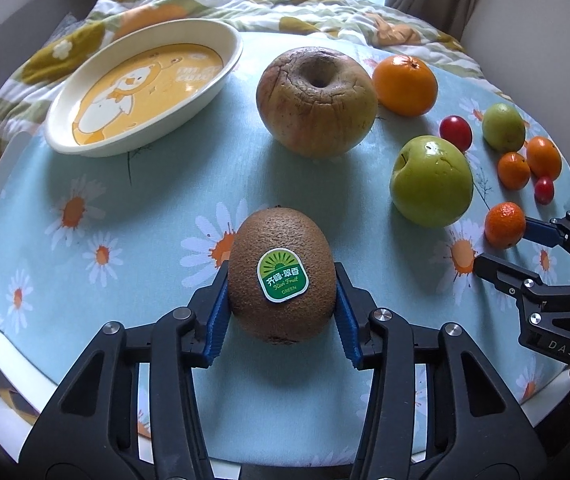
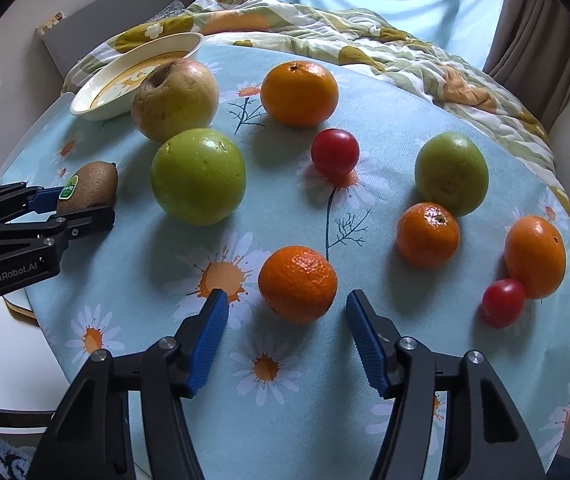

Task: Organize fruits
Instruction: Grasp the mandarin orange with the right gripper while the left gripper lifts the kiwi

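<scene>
A brown kiwi [image 1: 281, 276] with a green sticker stands on the daisy-print cloth, and my left gripper [image 1: 281, 308] is shut on it, both blue pads against its sides. In the right wrist view the kiwi [image 2: 89, 188] and left gripper [image 2: 81, 204] sit at the far left. My right gripper [image 2: 287, 300] is open around a small mandarin [image 2: 297, 283], with a gap on each side of the fruit. In the left wrist view that mandarin [image 1: 505, 226] lies between the right gripper's [image 1: 505, 246] fingers. A cream duck-print plate [image 1: 61, 136] lies tilted at the back left.
On the cloth lie a wrinkled apple [image 2: 175, 98], a large orange [image 2: 299, 92], a green apple [image 2: 199, 176], a smaller green fruit [image 2: 451, 172], two more mandarins [image 2: 427, 236] and two cherry tomatoes [image 2: 335, 152]. A rumpled quilt [image 1: 285, 8] borders the far side.
</scene>
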`<action>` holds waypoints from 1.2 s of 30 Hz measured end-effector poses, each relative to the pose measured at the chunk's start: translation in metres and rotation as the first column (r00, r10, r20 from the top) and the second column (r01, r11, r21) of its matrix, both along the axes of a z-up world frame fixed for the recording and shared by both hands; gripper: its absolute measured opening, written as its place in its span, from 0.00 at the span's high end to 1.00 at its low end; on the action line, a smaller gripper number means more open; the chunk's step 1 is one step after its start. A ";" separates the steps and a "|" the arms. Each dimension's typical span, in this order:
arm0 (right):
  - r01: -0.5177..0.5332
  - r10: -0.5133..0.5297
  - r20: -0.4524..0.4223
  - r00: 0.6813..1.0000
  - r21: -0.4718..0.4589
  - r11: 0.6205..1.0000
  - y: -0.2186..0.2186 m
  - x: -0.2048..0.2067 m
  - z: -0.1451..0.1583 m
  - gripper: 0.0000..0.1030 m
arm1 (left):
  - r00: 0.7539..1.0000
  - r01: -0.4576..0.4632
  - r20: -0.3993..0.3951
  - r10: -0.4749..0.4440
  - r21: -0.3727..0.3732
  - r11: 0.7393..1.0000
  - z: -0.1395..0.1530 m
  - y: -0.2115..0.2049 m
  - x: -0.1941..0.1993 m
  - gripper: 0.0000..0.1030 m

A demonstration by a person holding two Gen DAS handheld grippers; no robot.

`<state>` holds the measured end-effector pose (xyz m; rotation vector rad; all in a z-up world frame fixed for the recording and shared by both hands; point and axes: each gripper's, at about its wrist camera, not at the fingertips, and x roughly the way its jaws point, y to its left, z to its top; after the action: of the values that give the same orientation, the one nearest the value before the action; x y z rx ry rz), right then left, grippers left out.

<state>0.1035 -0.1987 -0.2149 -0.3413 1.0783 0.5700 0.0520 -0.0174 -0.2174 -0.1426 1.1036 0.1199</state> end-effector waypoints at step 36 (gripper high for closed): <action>-0.051 0.039 0.148 0.988 0.077 0.996 0.049 0.015 0.091 0.69 | 0.969 -0.055 0.238 0.063 -0.040 0.998 0.113 0.042 0.008 0.51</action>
<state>0.1180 -0.1492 -0.1242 -0.3324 0.9059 0.6178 0.0601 0.0245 -0.1046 -0.2143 0.8608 0.1339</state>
